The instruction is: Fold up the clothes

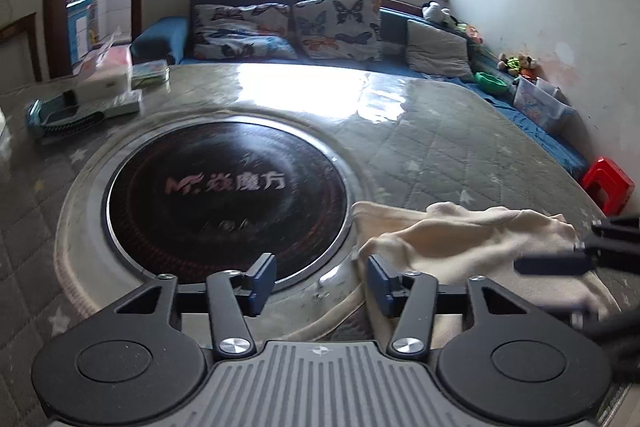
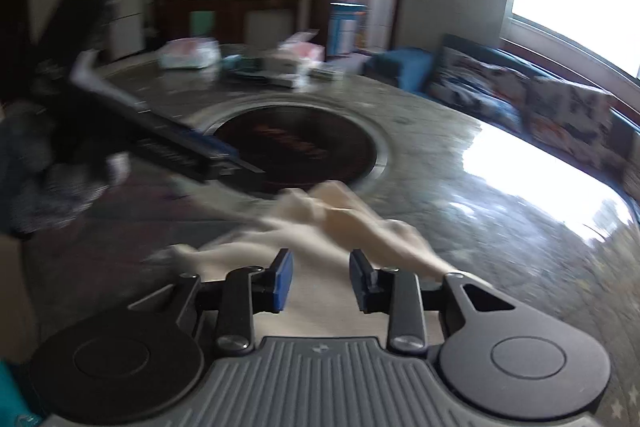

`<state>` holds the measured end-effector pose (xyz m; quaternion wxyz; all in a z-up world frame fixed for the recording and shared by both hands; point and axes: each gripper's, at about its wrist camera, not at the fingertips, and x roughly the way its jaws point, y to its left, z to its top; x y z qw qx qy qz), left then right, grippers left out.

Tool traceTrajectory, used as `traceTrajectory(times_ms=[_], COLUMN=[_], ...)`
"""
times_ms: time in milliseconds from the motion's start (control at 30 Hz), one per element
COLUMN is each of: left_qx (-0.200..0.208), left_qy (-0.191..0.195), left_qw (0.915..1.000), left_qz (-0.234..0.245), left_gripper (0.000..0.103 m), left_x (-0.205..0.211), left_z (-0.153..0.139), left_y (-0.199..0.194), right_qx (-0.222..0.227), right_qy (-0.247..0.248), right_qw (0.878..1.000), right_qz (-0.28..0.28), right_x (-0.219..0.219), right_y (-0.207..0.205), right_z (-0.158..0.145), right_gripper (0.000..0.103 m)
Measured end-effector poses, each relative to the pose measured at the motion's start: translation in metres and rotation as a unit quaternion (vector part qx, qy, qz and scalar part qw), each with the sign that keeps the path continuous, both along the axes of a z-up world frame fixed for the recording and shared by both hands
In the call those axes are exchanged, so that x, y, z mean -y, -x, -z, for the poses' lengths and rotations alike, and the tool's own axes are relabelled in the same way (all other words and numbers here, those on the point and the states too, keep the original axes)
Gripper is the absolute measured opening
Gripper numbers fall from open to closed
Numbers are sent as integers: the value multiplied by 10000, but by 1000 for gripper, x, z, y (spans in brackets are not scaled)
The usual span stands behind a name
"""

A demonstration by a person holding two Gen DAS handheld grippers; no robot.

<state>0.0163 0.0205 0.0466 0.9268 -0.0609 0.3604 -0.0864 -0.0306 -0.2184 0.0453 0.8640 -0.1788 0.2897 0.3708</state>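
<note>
A cream garment (image 1: 472,243) lies crumpled on the round table, right of the black cooktop disc (image 1: 228,195). My left gripper (image 1: 322,283) is open and empty above the table's near edge, its right finger close to the cloth's left edge. The right gripper (image 1: 560,263) shows blurred at the far right, over the cloth. In the right wrist view the garment (image 2: 332,223) lies just ahead of my open right gripper (image 2: 320,281), cloth beneath the jaws. The left gripper (image 2: 200,155) shows blurred at left.
A tissue box (image 1: 108,71), a green box (image 1: 150,73) and a blue brush (image 1: 60,119) sit at the table's far left. A blue sofa with butterfly cushions (image 1: 336,27) stands behind. A red stool (image 1: 608,187) stands at right. The table is covered with a quilted cloth under clear plastic (image 1: 440,147).
</note>
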Motion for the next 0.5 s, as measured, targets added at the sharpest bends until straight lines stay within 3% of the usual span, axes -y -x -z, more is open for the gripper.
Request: traceTrajectory(times_ms=[167, 333, 500], left_qx=[-143, -399, -695], left_qy=[283, 784, 1276], left_qw=[9994, 9960, 9891], left_qz=[-124, -153, -215], left_gripper=[68, 70, 70], left_x=[-10, -12, -10], left_z=[0, 4, 10], left_y=[10, 13, 7], right_qx=[15, 141, 100], right_qy=[232, 562, 475], right_qw=[9966, 9946, 9971], right_qz=[-784, -862, -580], right_x=[-37, -59, -57], right_y=[26, 32, 30], right_z=[9, 28, 31], right_gripper=[40, 40, 20])
